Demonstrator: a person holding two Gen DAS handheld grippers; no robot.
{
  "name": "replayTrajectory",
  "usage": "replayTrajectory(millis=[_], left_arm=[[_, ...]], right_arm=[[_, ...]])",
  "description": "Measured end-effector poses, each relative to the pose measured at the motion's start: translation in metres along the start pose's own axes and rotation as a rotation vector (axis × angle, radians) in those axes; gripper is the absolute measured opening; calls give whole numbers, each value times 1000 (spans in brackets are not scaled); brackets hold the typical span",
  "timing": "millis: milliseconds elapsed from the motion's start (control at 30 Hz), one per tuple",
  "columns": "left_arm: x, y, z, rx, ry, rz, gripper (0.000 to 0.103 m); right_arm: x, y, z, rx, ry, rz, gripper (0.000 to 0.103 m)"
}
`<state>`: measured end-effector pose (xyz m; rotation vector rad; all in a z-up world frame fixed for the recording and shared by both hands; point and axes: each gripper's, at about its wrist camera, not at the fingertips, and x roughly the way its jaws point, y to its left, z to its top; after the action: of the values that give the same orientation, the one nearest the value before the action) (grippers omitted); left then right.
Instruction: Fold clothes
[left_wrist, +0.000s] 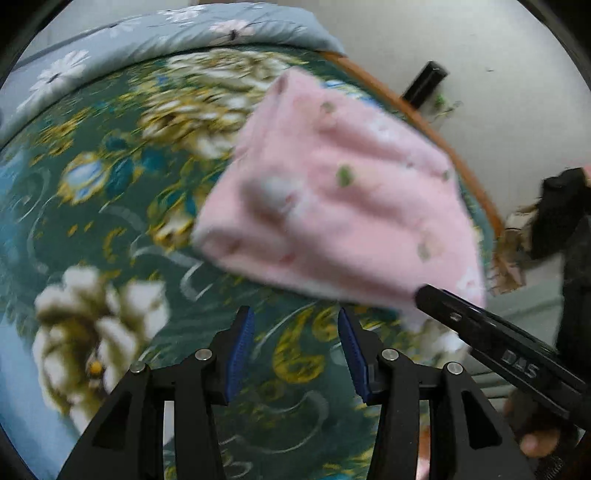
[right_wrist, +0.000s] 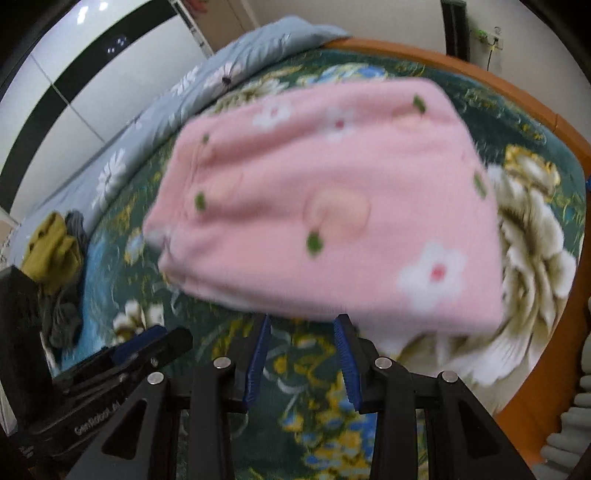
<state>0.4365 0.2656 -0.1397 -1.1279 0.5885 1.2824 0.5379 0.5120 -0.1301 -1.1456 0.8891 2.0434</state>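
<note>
The bed (right_wrist: 535, 122) fills both views, covered by a dark green flowered bedspread (left_wrist: 110, 221), with a grey-blue quilt (right_wrist: 155, 122) bunched along its far side and an orange wooden rim at the near corner. On the bedspread lies the pink garment (right_wrist: 332, 199), already folded into a thick, roughly rectangular pad printed with white flowers and green leaves. In the right wrist view its long axis runs across the picture, left to right, and its near edge lies just ahead of the right claw (right_wrist: 301, 358). In the left wrist view the same pad sits ahead and off to the right of the left claw (left_wrist: 295, 354), so the right claw looks the nearer of the two and faces the long edge squarely. Any next fold or lift would probably start from that near edge.

A small heap of olive and grey clothes (right_wrist: 55, 251) waits well apart, by the quilt.

Both claws stand partly open with only bedspread showing between their blue pads; neither holds anything. Each claw also appears at the edge of the other's view, beside the pad.
</note>
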Motion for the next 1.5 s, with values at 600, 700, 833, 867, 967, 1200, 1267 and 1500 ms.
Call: replayTrajectory(millis=[600,700,833,867,967,1200,1267,1500], left_arm=[[10,28,-38,-8,-20,111,72],[10,31,-40,9,-18,95,72],[10,37,-37,19,-14,86,86],[10,38,-36,20,-11,88,86],[9,40,-36,27,-12,88,86],[11,45,-35,41,-2,131,87],[10,49,-37,37,-12,129,87],[7,57,-42,21,-30,126,86]], right_arm=[[27,10,-45,93,-46,-191,54],[29,16,-47,101,-51,-208,57],[30,25,-48,92,-52,-242,60],[30,27,-48,94,-52,-251,60],[31,32,-47,101,-50,-277,62],[43,56,-43,111,-48,-328,64],[43,59,-43,117,-48,-336,64],[46,69,-46,127,-60,-368,65]])
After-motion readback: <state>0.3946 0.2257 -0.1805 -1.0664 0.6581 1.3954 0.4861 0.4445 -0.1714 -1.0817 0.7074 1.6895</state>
